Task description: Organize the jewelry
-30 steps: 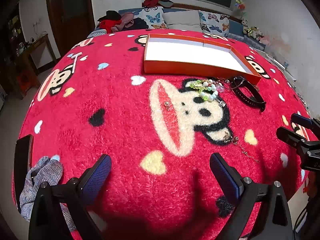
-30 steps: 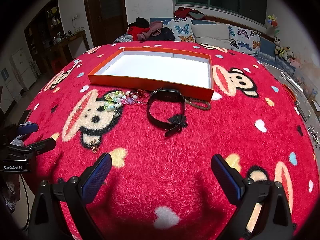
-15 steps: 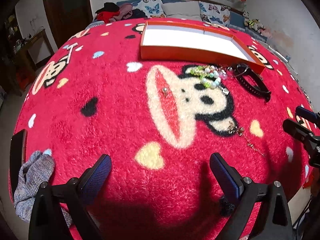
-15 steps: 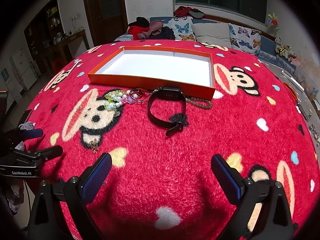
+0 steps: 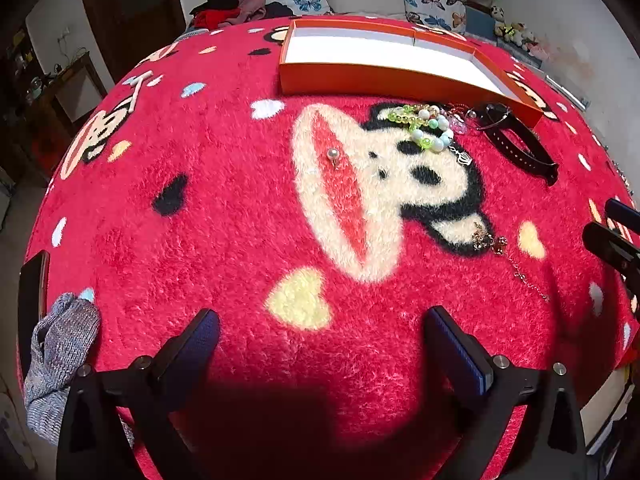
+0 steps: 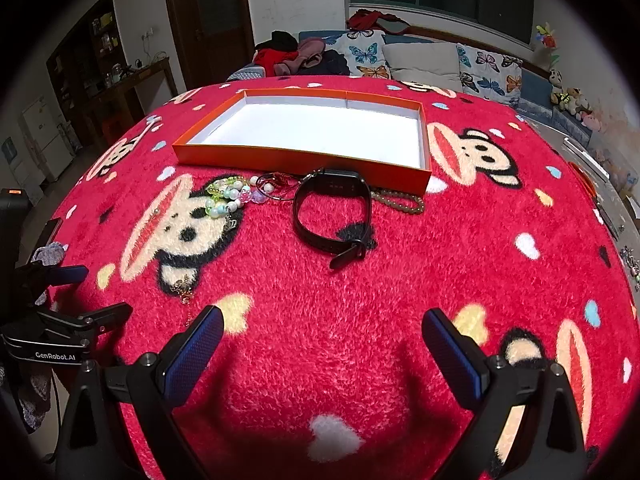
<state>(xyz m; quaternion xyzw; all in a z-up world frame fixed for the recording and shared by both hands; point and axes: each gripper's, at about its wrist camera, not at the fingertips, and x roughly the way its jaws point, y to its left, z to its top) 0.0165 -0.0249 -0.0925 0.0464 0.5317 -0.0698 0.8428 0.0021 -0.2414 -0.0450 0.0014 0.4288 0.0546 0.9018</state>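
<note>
Both tongs spread wide and holding nothing, left tongs [image 5: 320, 344] and right tongs [image 6: 322, 344] over the red blanket [image 6: 360, 320]; bead bracelet [image 6: 228, 198], black watch [image 6: 332, 216] and brown beads [image 6: 400, 200] lie just near of the orange tray [image 6: 300, 158], gold chain [image 5: 492, 244] nearer.

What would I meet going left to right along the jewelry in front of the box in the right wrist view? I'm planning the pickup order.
Green and white bead bracelet → thin red cord bracelet → black watch → brown bead strand.
</note>
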